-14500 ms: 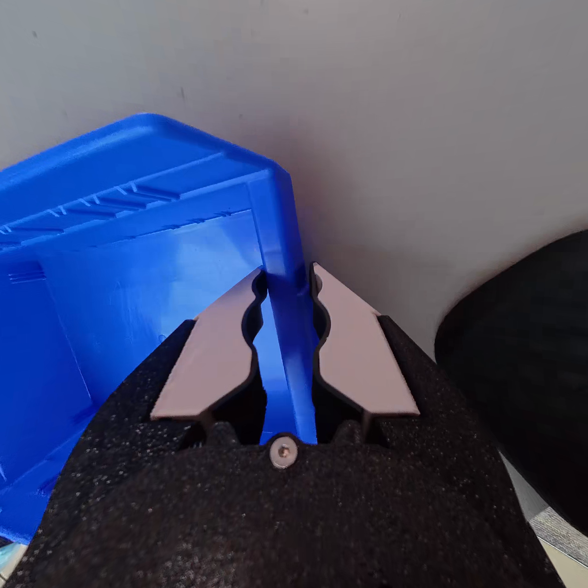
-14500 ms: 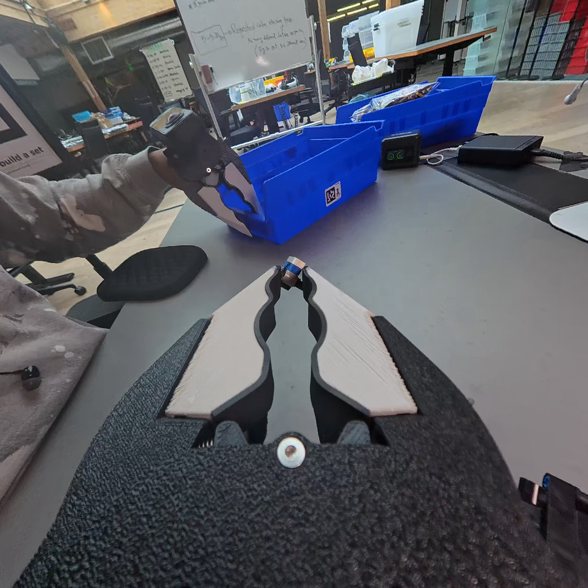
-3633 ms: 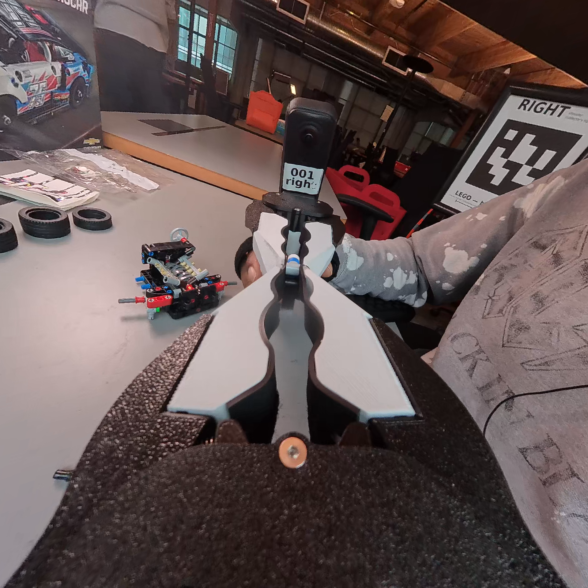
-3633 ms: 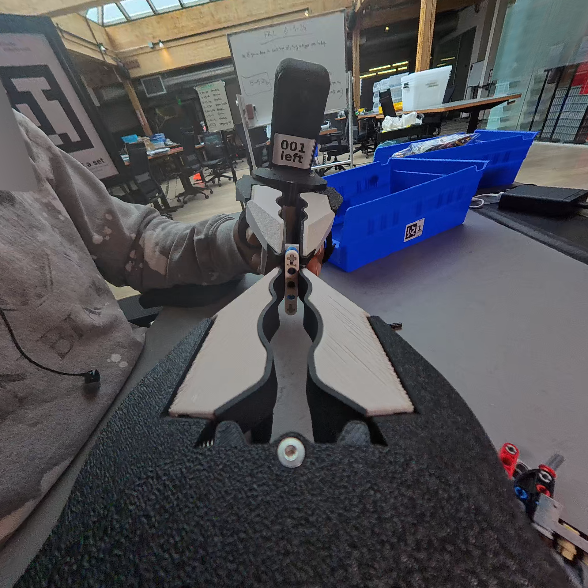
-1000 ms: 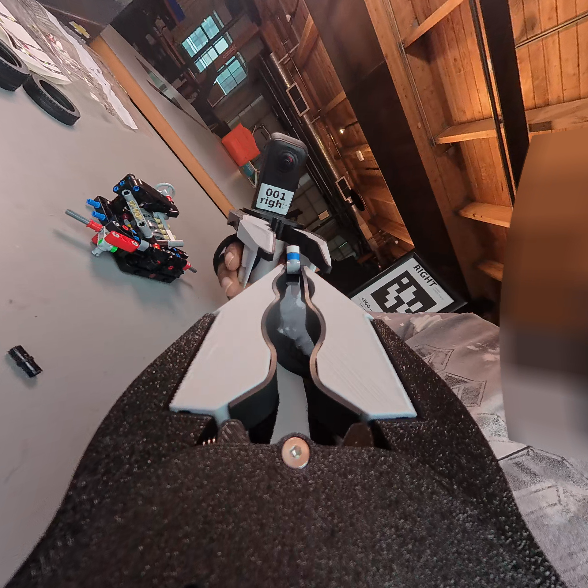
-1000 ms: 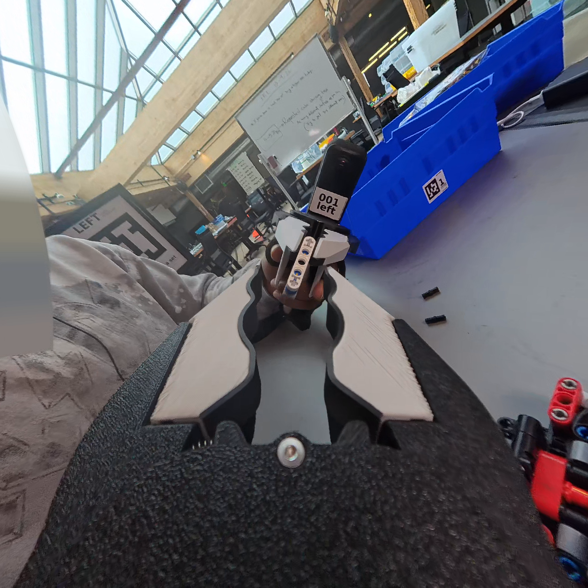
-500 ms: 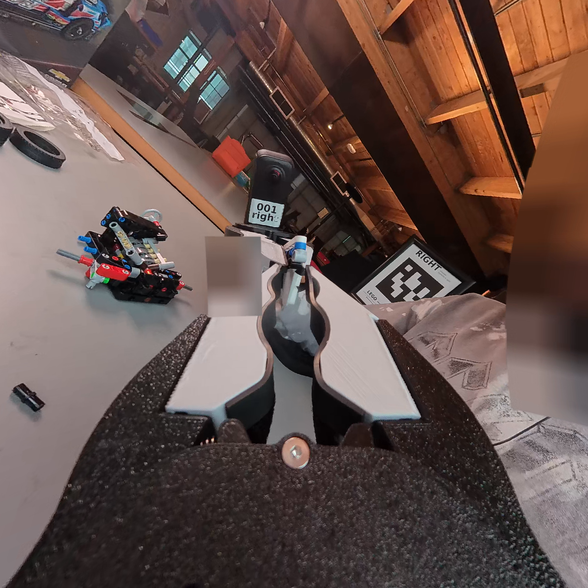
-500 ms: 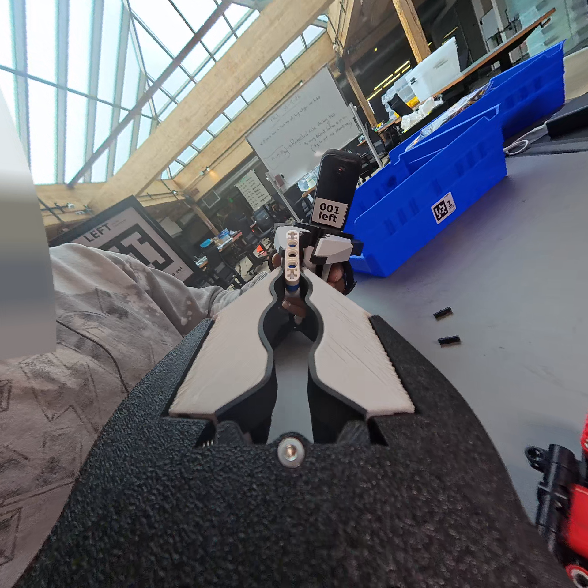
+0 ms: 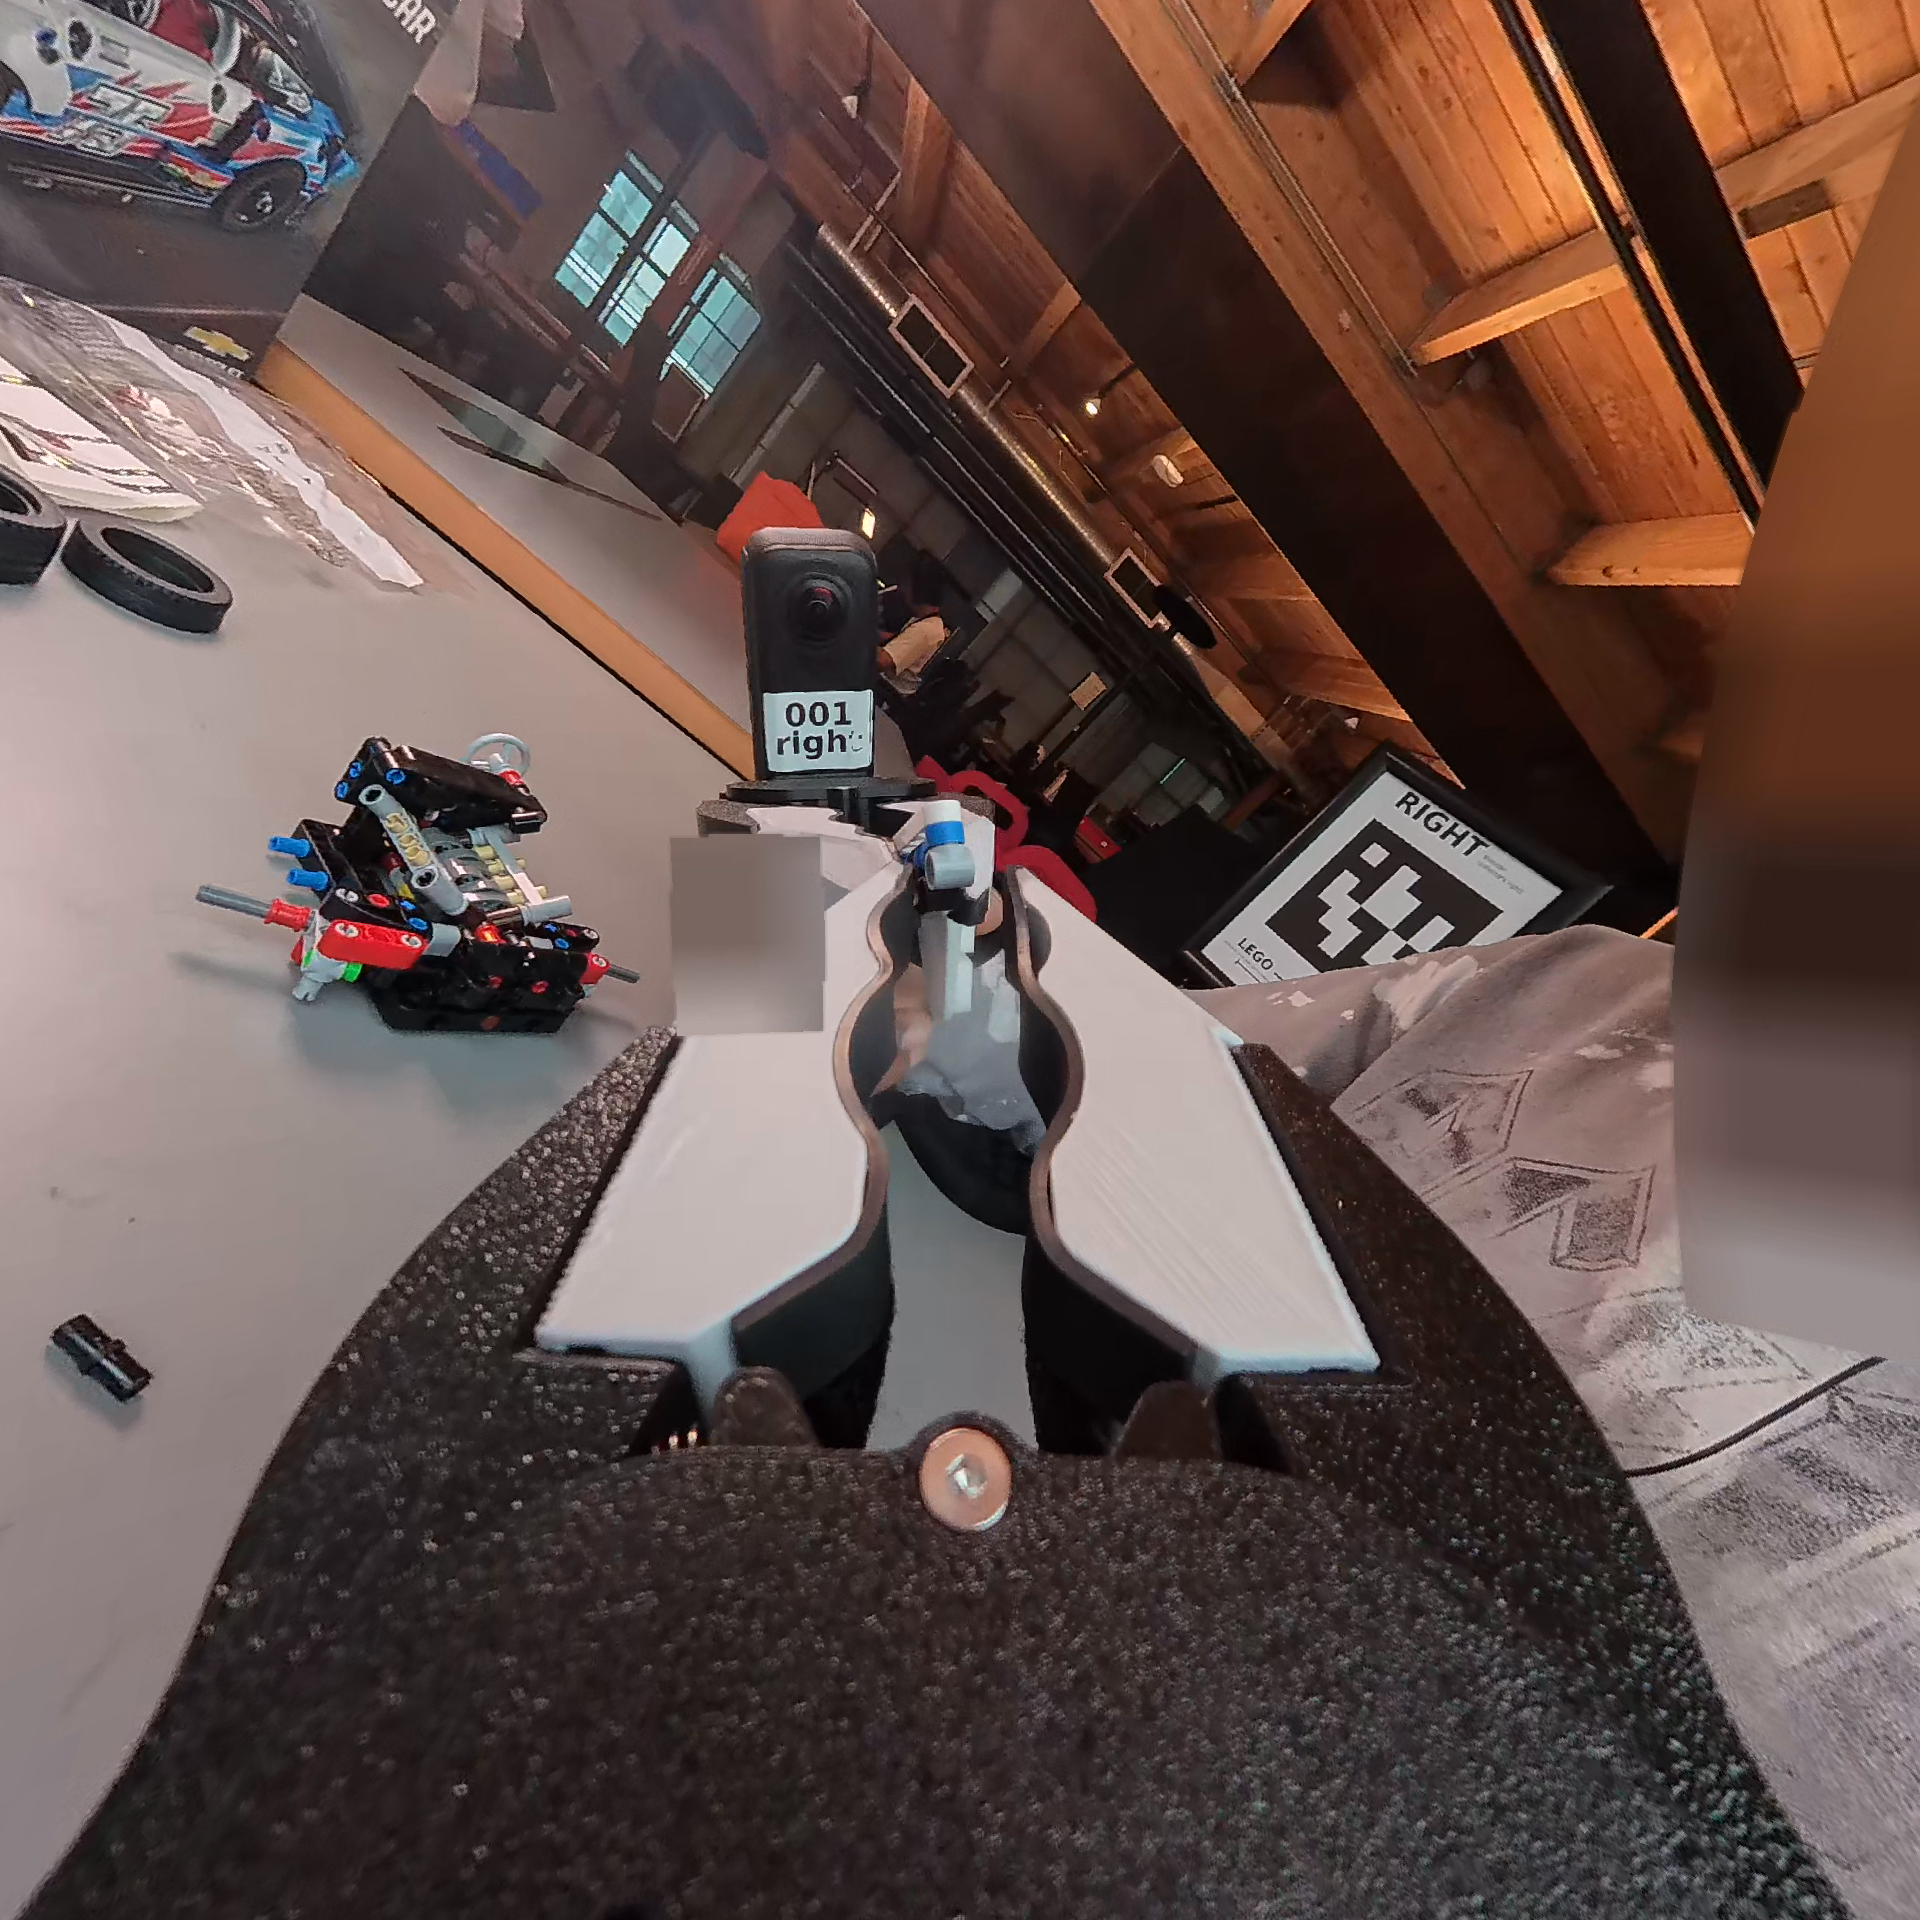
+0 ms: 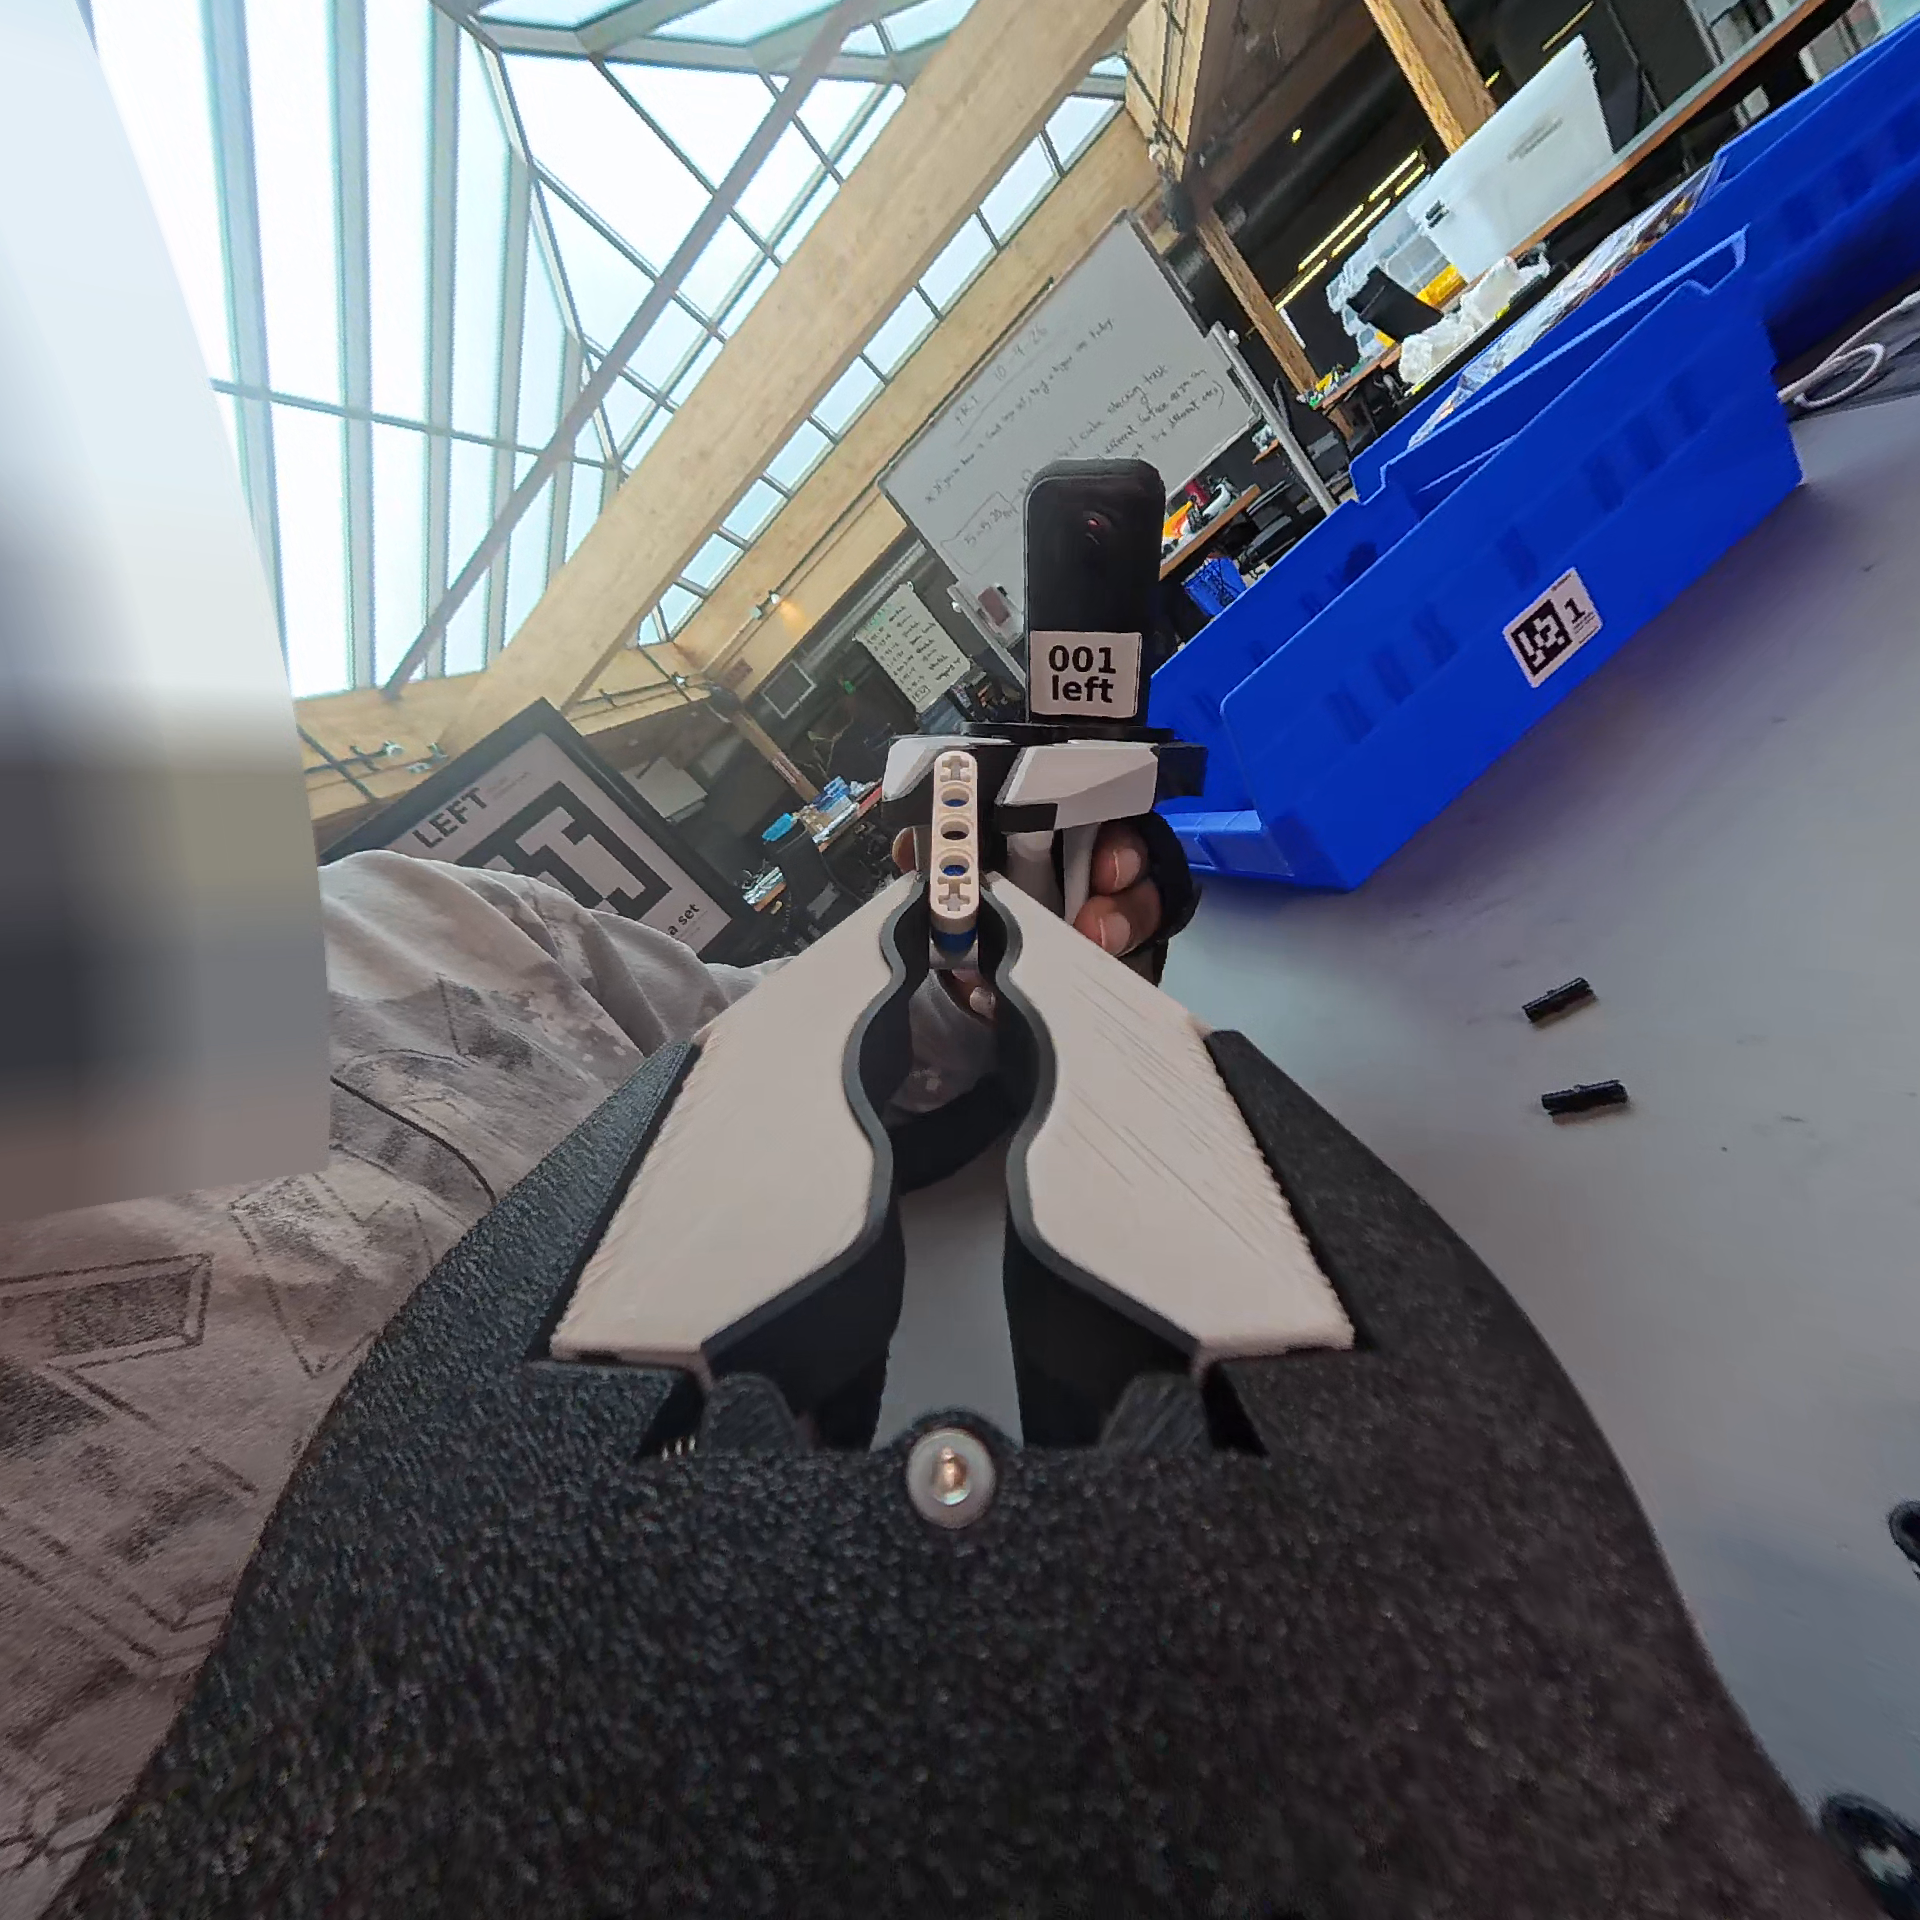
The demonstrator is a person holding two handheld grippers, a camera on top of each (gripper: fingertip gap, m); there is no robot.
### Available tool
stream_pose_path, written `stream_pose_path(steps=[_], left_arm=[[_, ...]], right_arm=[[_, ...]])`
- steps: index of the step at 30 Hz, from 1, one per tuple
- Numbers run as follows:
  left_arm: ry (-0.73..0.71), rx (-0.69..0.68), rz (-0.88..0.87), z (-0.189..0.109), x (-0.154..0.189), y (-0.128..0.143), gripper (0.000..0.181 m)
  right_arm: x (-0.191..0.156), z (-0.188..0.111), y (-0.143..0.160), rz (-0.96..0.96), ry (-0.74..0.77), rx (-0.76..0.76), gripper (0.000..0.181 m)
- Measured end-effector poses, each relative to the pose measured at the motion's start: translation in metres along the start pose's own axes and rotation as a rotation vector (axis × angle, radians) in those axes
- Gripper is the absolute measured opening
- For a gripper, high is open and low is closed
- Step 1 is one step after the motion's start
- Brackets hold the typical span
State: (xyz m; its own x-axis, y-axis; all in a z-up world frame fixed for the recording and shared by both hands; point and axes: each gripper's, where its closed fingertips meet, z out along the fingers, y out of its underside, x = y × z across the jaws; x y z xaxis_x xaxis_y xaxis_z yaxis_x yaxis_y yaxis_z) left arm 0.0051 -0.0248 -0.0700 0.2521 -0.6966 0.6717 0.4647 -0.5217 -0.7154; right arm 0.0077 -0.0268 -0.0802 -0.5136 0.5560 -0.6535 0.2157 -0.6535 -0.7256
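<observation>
My right gripper [image 10: 956, 883] is shut on the lower end of a white beam with holes [image 10: 954, 821], next to its blue pin [image 10: 951, 940], and holds it upright in the air. My left gripper [image 9: 951, 883] faces it head on with its jaws slightly apart. The beam's other end [image 9: 951, 966] lies tilted between the left fingers. In the left wrist view the blue pin [image 9: 943, 834] is at the far end. The left gripper also shows behind the beam in the right wrist view [image 10: 1003, 805], held by a hand.
A small brick model [image 9: 436, 904] sits on the grey table [image 9: 156, 1091], with black tyres [image 9: 145, 577] beyond and a loose black pin [image 9: 101, 1356] nearer. Blue bins [image 10: 1507, 623] stand at the right, with two black pins [image 10: 1558, 1000] before them. The person's grey sleeve [image 10: 468, 987] is close.
One second ago the right gripper was open and the left held the beam. The right gripper has since shut on the beam's pin end, and the left jaws have loosened.
</observation>
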Motion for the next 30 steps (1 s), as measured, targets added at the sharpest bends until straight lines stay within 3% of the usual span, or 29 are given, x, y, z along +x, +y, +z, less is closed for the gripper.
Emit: stream_pose_path(steps=[1,8,18,23,30], left_arm=[[-0.012,-0.004,0.008,0.0,-0.001,0.001,0.016],[-0.127,-0.083,0.135,-0.001,-0.01,0.008,0.008],[-0.174,-0.328,0.375,-0.004,-0.006,0.033,0.007],[-0.206,-0.485,0.524,-0.006,-0.007,0.053,0.007],[-0.238,-0.582,0.573,-0.008,-0.015,0.068,0.007]], right_arm=[[0.001,0.001,0.001,0.001,0.003,-0.004,0.007],[0.008,0.003,0.007,-0.039,0.064,-0.04,0.007],[-0.002,-0.001,0.031,-0.327,0.1,-0.259,0.02],[0.0,-0.006,0.037,-0.498,0.163,-0.347,0.008],[0.009,-0.006,0.053,-0.664,0.235,-0.464,0.007]])
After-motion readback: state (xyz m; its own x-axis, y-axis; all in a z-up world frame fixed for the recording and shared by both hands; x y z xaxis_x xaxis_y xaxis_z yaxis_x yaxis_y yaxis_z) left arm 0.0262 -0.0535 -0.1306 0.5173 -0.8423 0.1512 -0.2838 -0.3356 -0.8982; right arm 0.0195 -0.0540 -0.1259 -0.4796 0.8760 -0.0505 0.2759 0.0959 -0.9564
